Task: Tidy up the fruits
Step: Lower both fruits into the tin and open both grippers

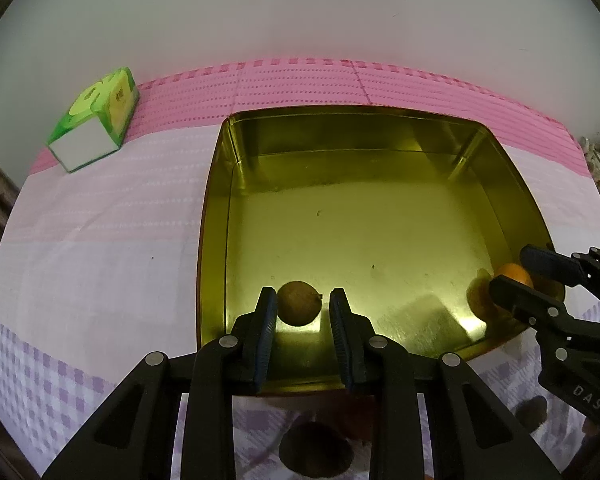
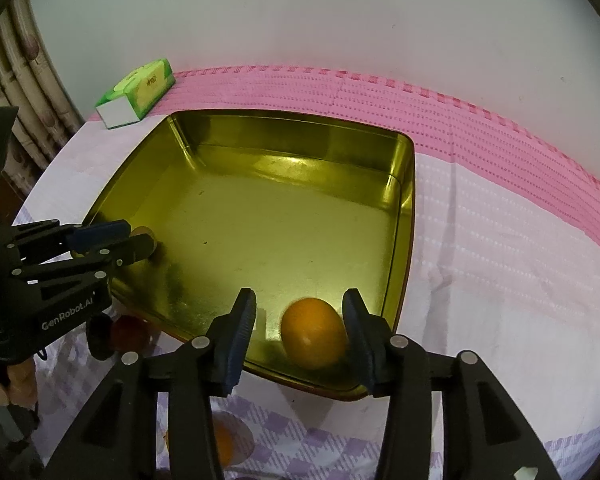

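On the pink-and-white cloth-covered table sits a square gold tin tray, with two fruits inside it near its front edge. Left wrist view: the left gripper is positioned over the tray's near-left area, its jaws apart, with a brown round fruit resting on the tray floor between the fingertips; a narrow gap shows on the right side of the fruit, and contact on the left cannot be confirmed. Right wrist view: the right gripper stands at the tray's near-right corner, jaws apart, with an orange fruit lying on the tray floor between them; the fruit sits close against the right finger and well clear of the left one. Further fruits lie outside the tray on the checked part of the cloth: a brown one beneath the left gripper, an orange one beneath the right gripper, and a reddish one just off the tray's front edge. A green tissue box stands at the far left of the table, well apart from the tray, near the white wall.
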`<state>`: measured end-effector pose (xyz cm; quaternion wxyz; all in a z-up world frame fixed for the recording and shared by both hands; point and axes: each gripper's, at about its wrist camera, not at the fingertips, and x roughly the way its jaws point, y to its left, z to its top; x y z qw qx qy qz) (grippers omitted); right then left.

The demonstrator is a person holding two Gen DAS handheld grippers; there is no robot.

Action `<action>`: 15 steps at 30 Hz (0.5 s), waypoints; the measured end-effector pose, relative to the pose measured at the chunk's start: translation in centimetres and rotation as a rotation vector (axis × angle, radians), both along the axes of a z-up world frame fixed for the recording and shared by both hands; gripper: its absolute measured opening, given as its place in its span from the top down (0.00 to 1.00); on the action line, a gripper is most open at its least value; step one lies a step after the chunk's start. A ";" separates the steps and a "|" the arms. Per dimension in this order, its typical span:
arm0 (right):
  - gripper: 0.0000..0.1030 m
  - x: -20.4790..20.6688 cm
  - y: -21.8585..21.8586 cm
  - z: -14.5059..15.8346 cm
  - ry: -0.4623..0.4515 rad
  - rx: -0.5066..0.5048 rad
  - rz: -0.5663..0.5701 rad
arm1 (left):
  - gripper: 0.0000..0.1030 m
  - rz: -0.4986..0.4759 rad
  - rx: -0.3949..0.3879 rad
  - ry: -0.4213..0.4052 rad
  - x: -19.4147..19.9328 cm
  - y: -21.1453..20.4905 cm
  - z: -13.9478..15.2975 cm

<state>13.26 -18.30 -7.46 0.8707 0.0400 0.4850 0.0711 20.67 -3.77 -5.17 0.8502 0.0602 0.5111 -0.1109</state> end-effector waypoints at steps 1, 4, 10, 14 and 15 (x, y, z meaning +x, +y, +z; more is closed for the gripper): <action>0.58 -0.1 0.0 0.1 -0.004 0.001 -0.001 | 0.72 -0.002 0.004 -0.004 -0.1 0.0 0.1; 0.58 -0.5 -0.1 0.6 -0.015 0.007 -0.008 | 0.72 -0.005 0.008 -0.022 -0.7 0.0 0.7; 0.58 -2.2 -0.4 1.9 -0.038 0.023 -0.017 | 0.72 -0.010 0.012 -0.054 -2.3 -0.1 2.0; 0.58 -3.6 -0.6 2.4 -0.044 0.030 -0.025 | 0.72 -0.014 0.011 -0.072 -3.7 -0.1 2.8; 0.58 -3.9 -0.6 2.5 -0.045 0.032 -0.028 | 0.72 -0.013 0.010 -0.074 -4.0 -0.1 3.0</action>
